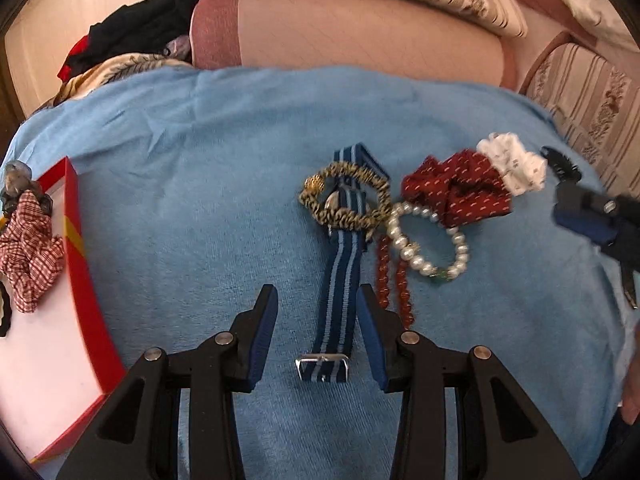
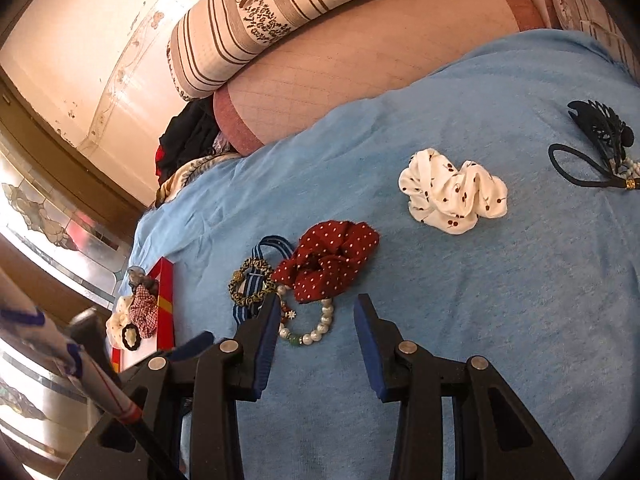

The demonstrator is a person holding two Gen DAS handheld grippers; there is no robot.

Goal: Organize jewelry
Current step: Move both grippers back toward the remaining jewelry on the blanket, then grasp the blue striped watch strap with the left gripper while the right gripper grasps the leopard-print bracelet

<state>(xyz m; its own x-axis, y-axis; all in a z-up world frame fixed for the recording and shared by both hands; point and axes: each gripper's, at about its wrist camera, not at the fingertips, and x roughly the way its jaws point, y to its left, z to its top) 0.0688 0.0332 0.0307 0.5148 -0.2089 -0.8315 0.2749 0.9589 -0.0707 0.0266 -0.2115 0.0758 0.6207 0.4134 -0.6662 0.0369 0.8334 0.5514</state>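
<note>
A blue striped watch [image 1: 340, 280] lies on the blue blanket [image 1: 200, 200], its strap running between the fingers of my open left gripper [image 1: 316, 304] without the pads touching it. A leopard-print hair tie [image 1: 344, 200] rests over the watch. Beside it are a pearl bracelet [image 1: 428, 248], a red bead string [image 1: 396, 292] and a red dotted scrunchie [image 1: 452, 188]. My right gripper [image 2: 318, 304] hangs open and empty, with the pearl bracelet [image 2: 316, 328] by its left finger and the red scrunchie [image 2: 332, 260] just ahead.
A red-walled box [image 1: 76, 240] at the left holds a checked scrunchie [image 1: 28, 252] and other hair ties. A white cherry-print scrunchie [image 2: 452, 196], a black claw clip [image 2: 600, 128] and a dark loop tie [image 2: 580, 168] lie to the right. Striped cushions [image 2: 280, 12] sit behind.
</note>
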